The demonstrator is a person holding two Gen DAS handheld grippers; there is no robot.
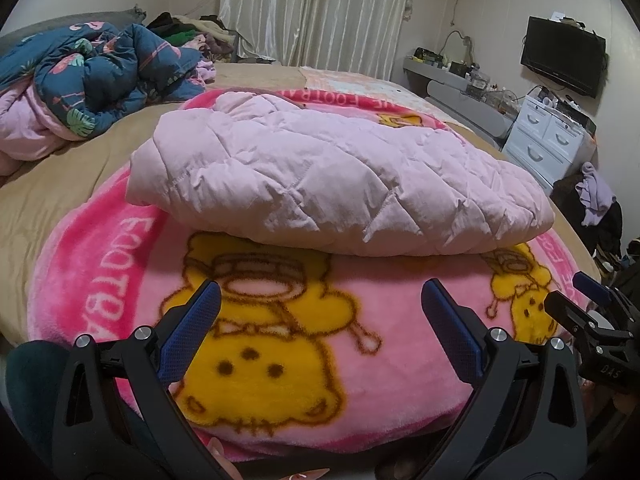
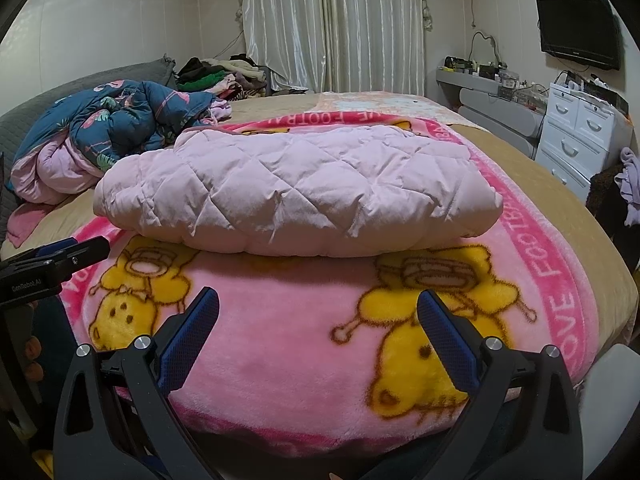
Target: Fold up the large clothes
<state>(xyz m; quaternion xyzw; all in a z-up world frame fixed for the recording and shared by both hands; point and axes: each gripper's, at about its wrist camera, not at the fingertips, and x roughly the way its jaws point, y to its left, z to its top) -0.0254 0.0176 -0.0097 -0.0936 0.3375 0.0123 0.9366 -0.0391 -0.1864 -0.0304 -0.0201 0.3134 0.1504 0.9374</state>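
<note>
on the middle of a pink cartoon fleece blanket (image 1: 280,360) (image 2: 280,340) lies a folded pale pink quilted jacket (image 1: 332,184) (image 2: 296,188), a thick, puffy bundle with diamond stitching, its rounded folded edge facing the cameras. the blanket shows yellow bear-like figures and a darker pink border with white letters; it is spread over a bed (image 1: 72,184) (image 2: 560,208) covered in a tan sheet, and reaches the bed's near edge.

the left gripper (image 1: 320,320) hangs just above the blanket near the bed's near edge, short of the jacket and not touching it; its two blue-padded fingers (image 1: 192,332) are spread wide with nothing between them. the right gripper (image 2: 318,320) (image 1: 592,308) sits beside it in the same pose, fingers (image 2: 448,344) spread wide and holding nothing; the left gripper's tip (image 2: 60,256) shows at the left edge of the right wrist view.

toward the bed's far left corner a crumpled navy comforter with a flamingo print (image 1: 100,76) (image 2: 116,124) is heaped on pink bedding. behind it sits a pile of clothes (image 1: 188,32) (image 2: 224,72). white curtains (image 1: 320,12) (image 2: 336,24) hang on the far wall. past the bed's right side stand a white drawer unit (image 1: 548,132) (image 2: 580,132) and a wall-mounted television (image 1: 564,56) (image 2: 578,30).
</note>
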